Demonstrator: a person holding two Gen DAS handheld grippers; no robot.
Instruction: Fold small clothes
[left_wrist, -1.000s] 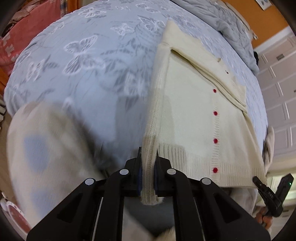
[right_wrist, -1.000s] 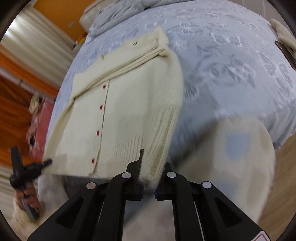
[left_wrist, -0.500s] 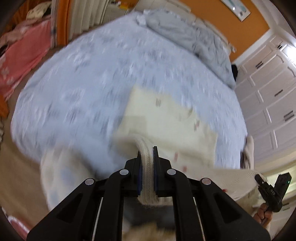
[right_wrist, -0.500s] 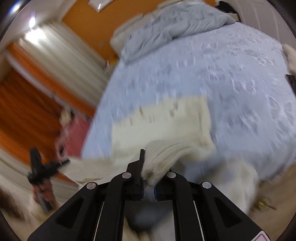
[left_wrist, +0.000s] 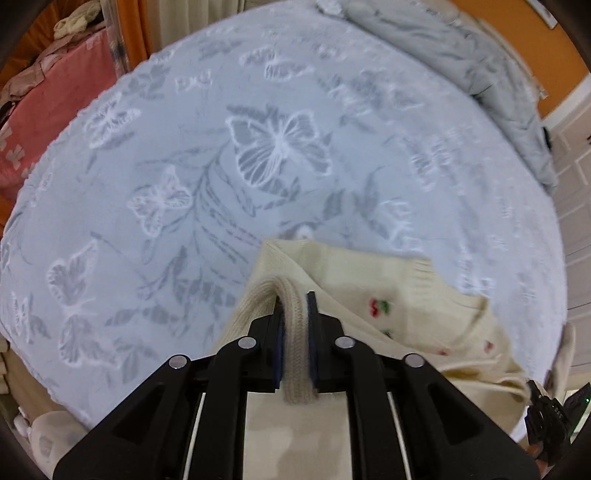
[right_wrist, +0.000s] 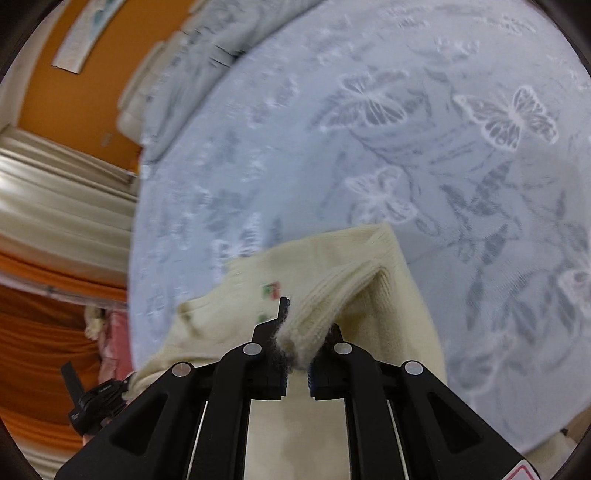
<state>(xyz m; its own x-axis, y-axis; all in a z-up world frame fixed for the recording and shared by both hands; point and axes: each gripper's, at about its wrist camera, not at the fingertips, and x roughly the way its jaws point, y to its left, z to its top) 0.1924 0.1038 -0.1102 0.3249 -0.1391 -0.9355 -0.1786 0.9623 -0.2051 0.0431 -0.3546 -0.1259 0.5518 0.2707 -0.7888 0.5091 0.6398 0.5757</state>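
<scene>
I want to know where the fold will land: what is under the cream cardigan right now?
The cream cardigan lies on the butterfly-print bedspread, its ribbed hem lifted and pinched by the left hand-held gripper and the right hand-held gripper. Anything beneath the doubled layers is covered.

– Where does the cardigan (left_wrist: 388, 295) lie?
– On the bed (left_wrist: 258, 147), at its near edge, with the bedspread stretching far beyond it.
– And the tongs?
– The left tongs (left_wrist: 295, 332) pinch the cardigan's near left edge; the right tongs (right_wrist: 299, 332) have its near right edge between them.
– What lies at the far end?
– A bunched quilt (left_wrist: 461, 55), against the wall (right_wrist: 74, 92). Curtains (right_wrist: 55, 203) hang off the bed's left side.
</scene>
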